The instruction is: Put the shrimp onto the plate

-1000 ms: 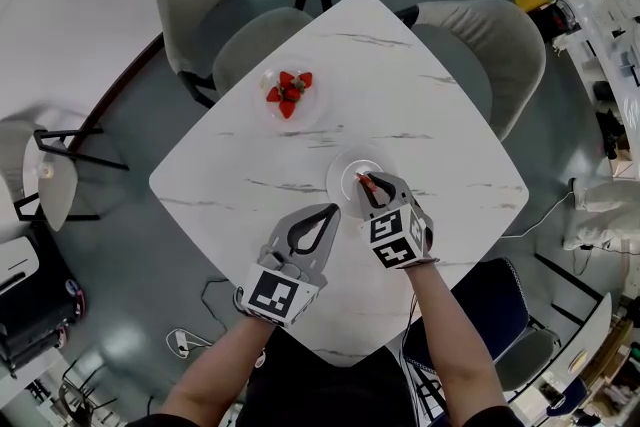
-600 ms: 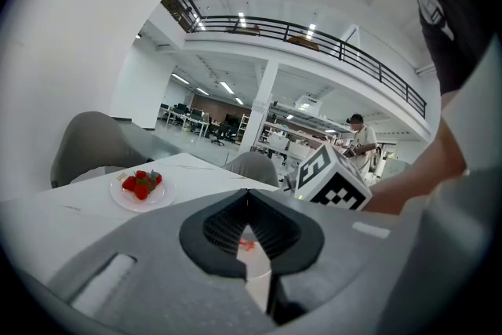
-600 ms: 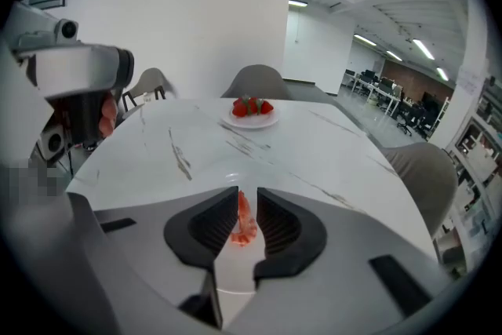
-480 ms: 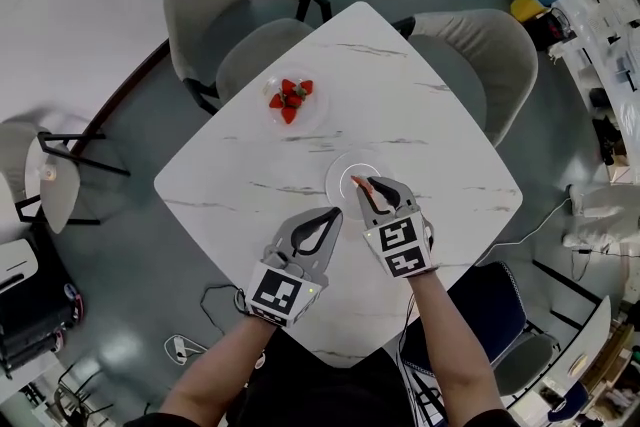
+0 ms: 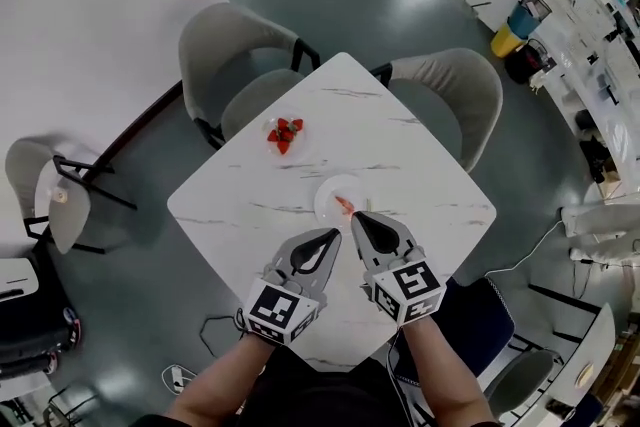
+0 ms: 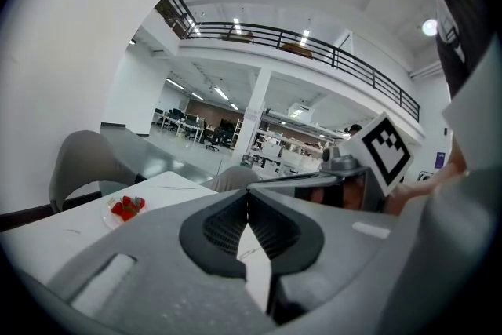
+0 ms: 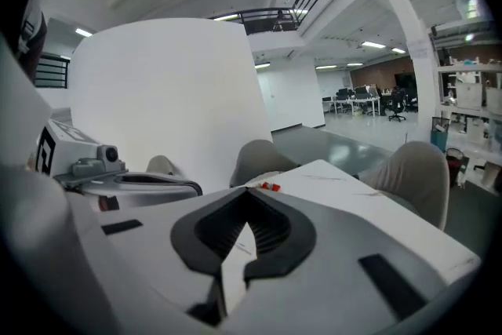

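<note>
The orange shrimp (image 5: 344, 205) lies on the small white plate (image 5: 330, 192) in the middle of the marble table (image 5: 400, 155). My right gripper (image 5: 355, 215) sits just behind the plate, its tips a little short of the shrimp, shut with nothing in it. In the right gripper view the right gripper (image 7: 245, 196) shows its jaws closed together. My left gripper (image 5: 336, 233) rests beside it on the left, also shut and empty. The left gripper (image 6: 248, 196) has its pads pressed together, with the right gripper's marker cube (image 6: 382, 150) to its right.
A clear dish of strawberries (image 5: 283, 134) stands toward the far left corner, and the strawberries (image 6: 125, 206) also show in the left gripper view. Two grey chairs (image 5: 240, 55) (image 5: 450, 95) flank the far corner. A dark chair (image 5: 470, 315) is at my right.
The right gripper let go of the shrimp onto the plate and drew back toward me. The head view has risen, so the table looks smaller. The left gripper barely moved.
</note>
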### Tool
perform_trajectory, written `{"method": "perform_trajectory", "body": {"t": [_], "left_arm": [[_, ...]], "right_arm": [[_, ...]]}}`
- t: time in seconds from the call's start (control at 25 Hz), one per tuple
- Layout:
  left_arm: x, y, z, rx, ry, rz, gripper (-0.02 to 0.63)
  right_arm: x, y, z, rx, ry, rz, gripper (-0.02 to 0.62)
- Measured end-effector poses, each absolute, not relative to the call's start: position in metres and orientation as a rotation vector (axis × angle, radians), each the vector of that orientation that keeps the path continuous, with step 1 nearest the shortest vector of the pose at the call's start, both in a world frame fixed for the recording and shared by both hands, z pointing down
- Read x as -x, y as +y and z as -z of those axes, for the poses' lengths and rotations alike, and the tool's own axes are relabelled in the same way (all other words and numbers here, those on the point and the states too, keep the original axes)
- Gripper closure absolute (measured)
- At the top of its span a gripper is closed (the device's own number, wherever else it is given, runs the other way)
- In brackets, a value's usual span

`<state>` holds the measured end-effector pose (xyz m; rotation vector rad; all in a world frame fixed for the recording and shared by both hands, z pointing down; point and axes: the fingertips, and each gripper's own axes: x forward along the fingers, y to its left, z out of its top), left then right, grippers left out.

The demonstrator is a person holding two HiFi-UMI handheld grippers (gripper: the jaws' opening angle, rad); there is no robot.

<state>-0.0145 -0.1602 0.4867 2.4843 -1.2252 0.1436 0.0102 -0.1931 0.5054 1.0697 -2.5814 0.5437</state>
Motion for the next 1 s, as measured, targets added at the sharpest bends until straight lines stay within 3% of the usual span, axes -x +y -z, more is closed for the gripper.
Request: {"method": "perform_trajectory", "body": {"t": [1.0], "left_arm": [[-0.026, -0.096, -0.344, -2.664, -1.237, -0.02, 0.598]], "right_arm": [[-0.043, -0.114, -0.343, -1.127, -2.815, -0.323, 0.594]]}}
